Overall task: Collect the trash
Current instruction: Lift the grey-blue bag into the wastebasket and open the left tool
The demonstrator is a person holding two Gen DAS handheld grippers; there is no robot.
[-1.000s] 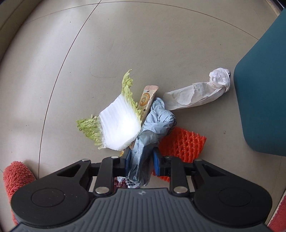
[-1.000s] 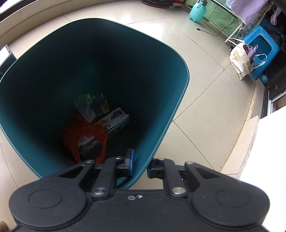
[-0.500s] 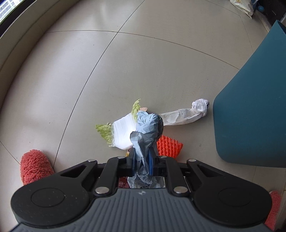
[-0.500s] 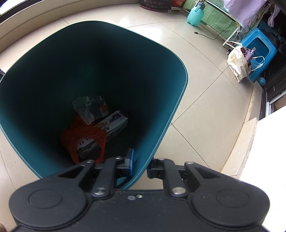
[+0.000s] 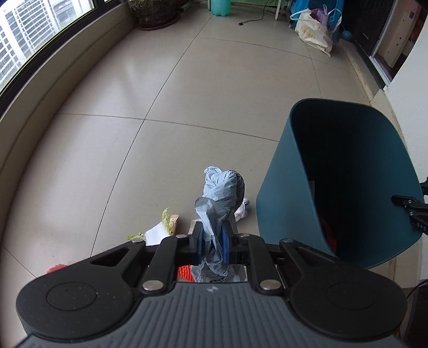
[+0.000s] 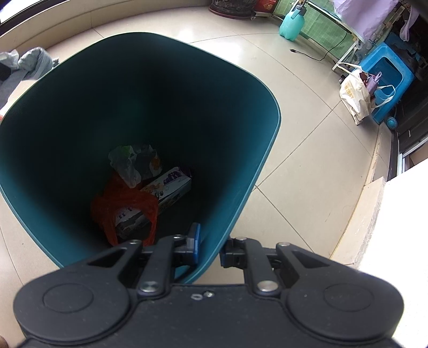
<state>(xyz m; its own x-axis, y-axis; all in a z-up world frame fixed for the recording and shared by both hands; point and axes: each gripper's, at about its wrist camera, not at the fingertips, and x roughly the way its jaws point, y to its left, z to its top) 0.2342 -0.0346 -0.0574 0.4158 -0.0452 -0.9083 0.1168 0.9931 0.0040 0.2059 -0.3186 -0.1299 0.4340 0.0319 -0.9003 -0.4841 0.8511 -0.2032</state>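
Observation:
My left gripper point(image 5: 212, 241) is shut on a crumpled grey-blue plastic bag point(image 5: 219, 192), held well above the floor and left of the teal bin point(image 5: 283, 203). Below it on the tiles lie a cabbage leaf point(image 5: 156, 231), a small orange packet point(image 5: 174, 222), a red foam net point(image 5: 184, 271) and a white crumpled paper point(image 5: 242, 210), partly hidden by the bag. My right gripper point(image 6: 210, 246) is shut on the teal bin's point(image 6: 240, 203) near rim, one finger inside and one outside. Inside the bin lie a red plastic bag point(image 6: 123, 203), a printed carton point(image 6: 168, 187) and a clear wrapper point(image 6: 131, 160).
A red fluffy mop head point(image 5: 56, 267) lies at the lower left. A low ledge under a window point(image 5: 32, 75) runs along the left. Far off stand a cream tote bag point(image 5: 314, 33), a blue stool point(image 6: 385, 75), a teal spray bottle point(image 6: 293, 25) and a plant pot point(image 5: 153, 13).
My left gripper closed on the grey-blue bag and lifted it high off the floor pile, with the bin's opening coming into its view. The right gripper stayed on the bin rim.

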